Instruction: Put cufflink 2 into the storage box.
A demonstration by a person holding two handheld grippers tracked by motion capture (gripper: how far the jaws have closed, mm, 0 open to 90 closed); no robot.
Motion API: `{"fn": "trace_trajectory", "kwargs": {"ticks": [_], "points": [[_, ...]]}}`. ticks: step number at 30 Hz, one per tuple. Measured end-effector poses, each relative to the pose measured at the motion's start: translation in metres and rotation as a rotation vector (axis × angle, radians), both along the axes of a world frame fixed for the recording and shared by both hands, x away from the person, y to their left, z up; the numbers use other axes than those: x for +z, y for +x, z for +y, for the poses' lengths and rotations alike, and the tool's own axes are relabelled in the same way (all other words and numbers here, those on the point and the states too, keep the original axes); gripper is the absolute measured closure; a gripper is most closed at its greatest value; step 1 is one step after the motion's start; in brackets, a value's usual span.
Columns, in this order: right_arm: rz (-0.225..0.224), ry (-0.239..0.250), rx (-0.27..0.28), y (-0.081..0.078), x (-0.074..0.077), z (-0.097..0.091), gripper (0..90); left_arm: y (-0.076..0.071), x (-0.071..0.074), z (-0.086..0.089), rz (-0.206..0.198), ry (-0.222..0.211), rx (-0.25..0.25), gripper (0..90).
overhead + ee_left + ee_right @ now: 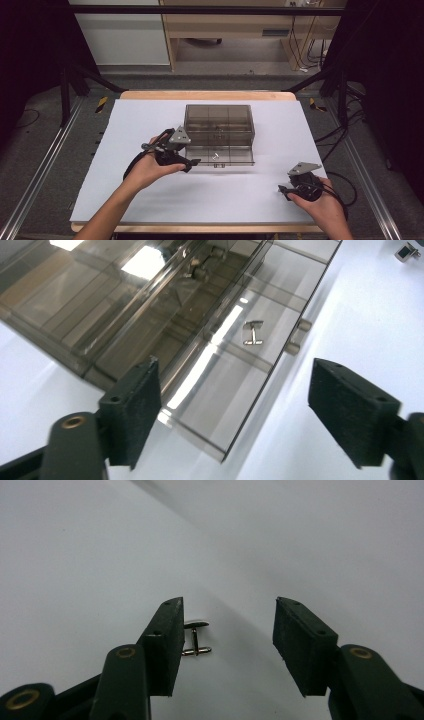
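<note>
My right gripper (284,190) hangs low over the near right of the white worktop (150,200), jaws released, straddling a silver cufflink (196,638) that lies against the left pad with its post running across the gap. My left gripper (192,163), jaws released and holding nothing, sits by the smoky plastic organiser's (218,122) pulled-out drawer (235,390), where another cufflink (253,333) rests. The right hand (325,210) is nearer.

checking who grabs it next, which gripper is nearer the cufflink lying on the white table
Right. The right gripper has the cufflink between its open jaws, beside one pad, on the white table. The left gripper is far off, at the drawer of the smoky plastic box.
</note>
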State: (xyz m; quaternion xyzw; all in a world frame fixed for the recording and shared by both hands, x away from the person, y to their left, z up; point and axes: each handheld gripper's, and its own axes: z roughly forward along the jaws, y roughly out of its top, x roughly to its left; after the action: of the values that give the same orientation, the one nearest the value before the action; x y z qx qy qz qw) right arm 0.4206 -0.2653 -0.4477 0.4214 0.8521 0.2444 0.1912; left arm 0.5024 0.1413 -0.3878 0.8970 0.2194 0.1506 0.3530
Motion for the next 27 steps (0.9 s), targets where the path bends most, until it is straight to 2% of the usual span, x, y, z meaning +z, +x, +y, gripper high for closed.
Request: {"fn": "trace_trajectory", "kwargs": {"ticks": [2,5,10,15,18,21,27], "points": [[0.009,-0.007,0.003,0.0,-0.001,-0.001,47.2,-0.002,-0.004,0.006,-0.007,0.004,0.002,15.1],[0.019,-0.008,0.002,0.0,-0.001,0.0,47.2,-0.004,-0.008,0.012,-0.002,-0.02,0.015,12.6],[0.029,-0.007,0.002,0.001,0.0,0.002,48.2,-0.007,-0.017,0.022,-0.009,-0.027,0.042,11.0],[0.042,-0.008,0.014,0.001,0.0,0.003,51.1,-0.011,-0.023,0.032,-0.003,-0.064,0.055,10.5],[0.05,-0.016,0.024,0.001,0.002,0.005,54.1,-0.013,-0.027,0.038,-0.007,-0.082,0.08,9.5],[0.057,-0.027,0.029,0.001,0.004,0.007,55.7,-0.012,-0.029,0.041,-0.01,-0.06,0.09,9.6],[0.081,-0.048,0.016,0.002,0.01,0.007,58.4,-0.016,-0.024,0.054,-0.023,-0.065,0.101,9.6]]}}
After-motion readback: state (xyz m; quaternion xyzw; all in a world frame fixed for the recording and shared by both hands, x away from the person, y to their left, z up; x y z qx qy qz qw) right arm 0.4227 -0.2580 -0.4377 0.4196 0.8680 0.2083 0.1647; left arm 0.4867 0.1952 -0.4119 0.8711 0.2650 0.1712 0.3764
